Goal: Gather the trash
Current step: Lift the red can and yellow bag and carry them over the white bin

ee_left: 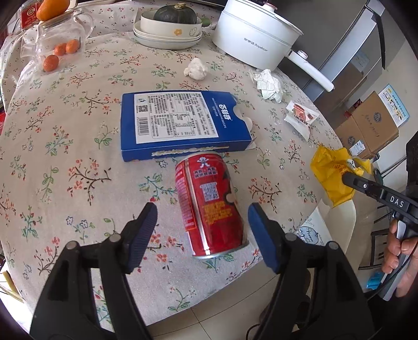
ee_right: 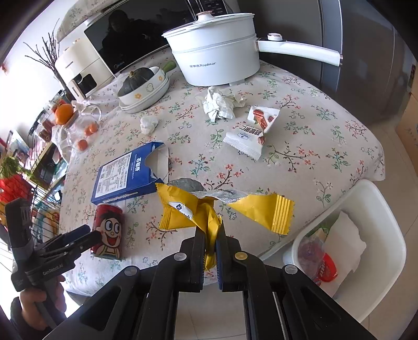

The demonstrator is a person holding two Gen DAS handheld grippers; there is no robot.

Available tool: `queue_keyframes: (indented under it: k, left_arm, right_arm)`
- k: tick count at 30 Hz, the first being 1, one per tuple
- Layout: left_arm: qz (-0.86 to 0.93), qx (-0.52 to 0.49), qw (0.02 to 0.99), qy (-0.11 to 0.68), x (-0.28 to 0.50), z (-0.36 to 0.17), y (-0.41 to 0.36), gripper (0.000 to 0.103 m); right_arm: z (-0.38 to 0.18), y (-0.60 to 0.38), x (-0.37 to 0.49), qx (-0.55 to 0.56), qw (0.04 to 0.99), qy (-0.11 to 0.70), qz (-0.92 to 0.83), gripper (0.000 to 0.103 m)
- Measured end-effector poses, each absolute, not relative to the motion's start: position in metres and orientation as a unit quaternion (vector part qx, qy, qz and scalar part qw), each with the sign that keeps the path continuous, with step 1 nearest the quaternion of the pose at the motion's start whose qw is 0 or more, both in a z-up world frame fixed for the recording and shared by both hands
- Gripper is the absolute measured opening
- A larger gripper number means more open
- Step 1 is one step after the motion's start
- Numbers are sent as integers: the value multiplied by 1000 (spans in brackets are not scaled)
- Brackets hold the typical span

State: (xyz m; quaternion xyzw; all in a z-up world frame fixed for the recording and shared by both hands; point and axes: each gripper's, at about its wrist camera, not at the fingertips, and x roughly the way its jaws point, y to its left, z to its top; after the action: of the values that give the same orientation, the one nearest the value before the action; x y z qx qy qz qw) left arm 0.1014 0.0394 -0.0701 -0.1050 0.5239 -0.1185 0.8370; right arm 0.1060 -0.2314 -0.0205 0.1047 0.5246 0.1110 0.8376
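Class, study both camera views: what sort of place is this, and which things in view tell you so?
Most likely a home kitchen or dining corner: a white electric cooking pot stands on a floral tablecloth, a microwave oven sits behind it, and a squash in a bowl is nearby.

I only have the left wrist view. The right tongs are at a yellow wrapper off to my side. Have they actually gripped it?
Observer: Yes, the right tongs are shut on the twisted middle of the yellow wrapper.
Operator: Where can it go?
Observer: A white bin sits beside the table, below its edge, with trash already inside.
Operator: Anything on the red can I'm missing?
Observer: The red can has a cartoon face on the side turned away from you.
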Motion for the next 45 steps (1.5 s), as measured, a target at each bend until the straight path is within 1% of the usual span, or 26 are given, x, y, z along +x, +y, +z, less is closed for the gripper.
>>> queue_keyframes:
  k: [3,6,13,14,16,17,26,35,40,45]
  left_arm:
    - [-120,-119,833,527,92,-74,37,74]
    - [-111,-109,841,518,82,-80,28,74]
    - [-116,-145,869,458,72,-95,14,74]
    - [-113,-149,872,452,72,-97,14,72]
    - [-104,-148,877,446,71,-98,14,59]
    - [-102,-145,879,443,70,-98,14,57]
    - [-113,-113,913,374,59,-63,21,56]
    - [-111,-130,917,359,72,-51,34,55]
    - [-121,-112,923,349,83,-34,28,54]
    - [-147,-117,919,346,86,-24,12,54]
  right_arm:
    - [-16,-234,102,96,841,520,112,7]
    - [-18,-241,96,109,840,521,105,7]
    - [-18,-252,78,118,841,519,101,7]
    - [-18,-254,75,116,842,517,100,7]
    - [-17,-260,71,117,843,516,98,7]
    - [-17,-263,69,119,843,516,97,7]
    - [-12,-307,57,141,848,506,64,7]
    - [-14,-330,52,158,847,505,40,7]
    - [-11,-340,54,161,850,501,29,7]
    - [-18,-364,55,159,846,509,-2,7]
